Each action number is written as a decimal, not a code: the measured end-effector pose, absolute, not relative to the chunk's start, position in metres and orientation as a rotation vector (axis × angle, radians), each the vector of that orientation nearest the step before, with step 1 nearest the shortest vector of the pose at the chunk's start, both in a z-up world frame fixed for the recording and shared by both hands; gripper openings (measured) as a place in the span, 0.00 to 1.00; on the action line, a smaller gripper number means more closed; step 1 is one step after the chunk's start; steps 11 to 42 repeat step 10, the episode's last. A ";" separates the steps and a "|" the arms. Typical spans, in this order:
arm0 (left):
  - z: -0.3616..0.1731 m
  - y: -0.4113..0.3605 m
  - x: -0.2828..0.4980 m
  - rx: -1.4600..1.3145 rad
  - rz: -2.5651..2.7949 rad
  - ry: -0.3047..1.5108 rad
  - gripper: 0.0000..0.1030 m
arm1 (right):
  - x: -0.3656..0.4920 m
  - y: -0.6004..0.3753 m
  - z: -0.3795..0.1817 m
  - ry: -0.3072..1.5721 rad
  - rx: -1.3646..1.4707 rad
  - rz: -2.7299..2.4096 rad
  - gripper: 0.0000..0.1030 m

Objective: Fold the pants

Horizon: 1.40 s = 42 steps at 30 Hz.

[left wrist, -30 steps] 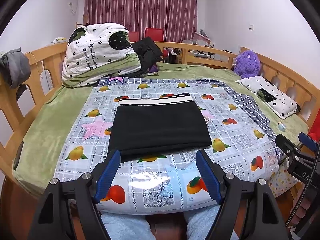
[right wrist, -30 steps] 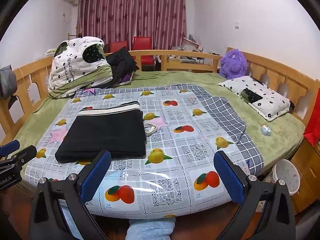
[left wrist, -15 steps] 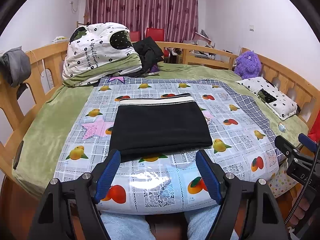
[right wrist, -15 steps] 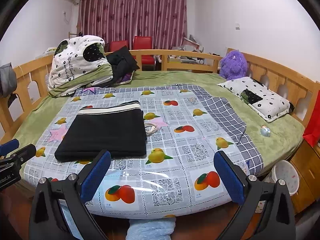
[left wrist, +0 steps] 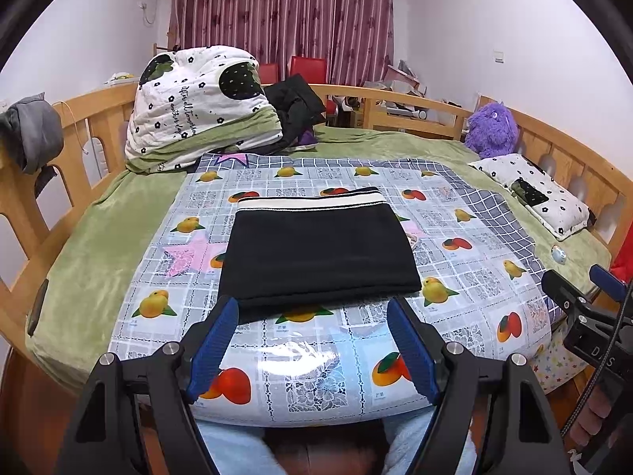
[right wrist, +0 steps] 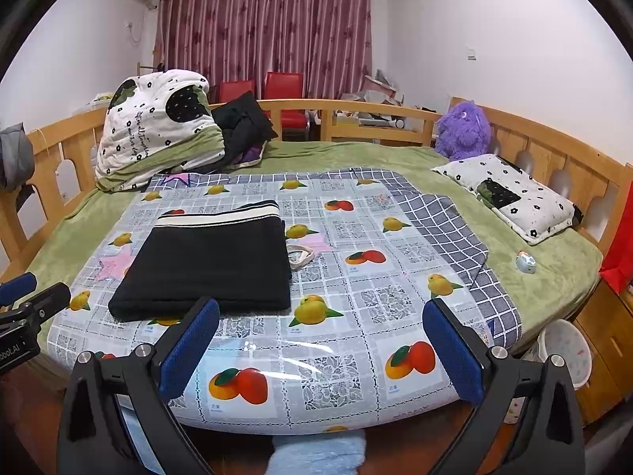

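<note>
- The left tongs [left wrist: 312, 340] are wide open, with nothing between the two blue pads [left wrist: 211, 350].
- The right tongs [right wrist: 320, 350] are wide open too, and nothing is in them.
- Both tongs point forward and a bit down.
- They sit side by side, apart from each other.
- Fingers [left wrist: 593, 421] of the right hand show under the right tongs' handle.

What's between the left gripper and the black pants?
Only bare fruit-print cloth lies between the left gripper and the pants, seen in the left wrist view.
</note>
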<state>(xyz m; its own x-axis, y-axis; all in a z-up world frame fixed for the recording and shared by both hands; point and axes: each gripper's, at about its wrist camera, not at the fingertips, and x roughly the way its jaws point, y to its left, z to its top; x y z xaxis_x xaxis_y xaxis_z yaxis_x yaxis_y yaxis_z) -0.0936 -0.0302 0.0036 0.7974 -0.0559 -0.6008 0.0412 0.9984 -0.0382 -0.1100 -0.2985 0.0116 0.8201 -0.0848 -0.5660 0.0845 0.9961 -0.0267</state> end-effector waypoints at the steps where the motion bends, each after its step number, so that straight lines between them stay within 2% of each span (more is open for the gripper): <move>1: 0.004 -0.030 -0.094 -0.021 -0.052 0.644 0.74 | -0.109 -0.299 0.012 0.602 -0.002 -0.089 0.98; 42: 0.006 -0.033 -0.089 -0.033 -0.021 0.628 0.74 | -0.097 -0.298 0.009 0.610 -0.017 -0.079 0.98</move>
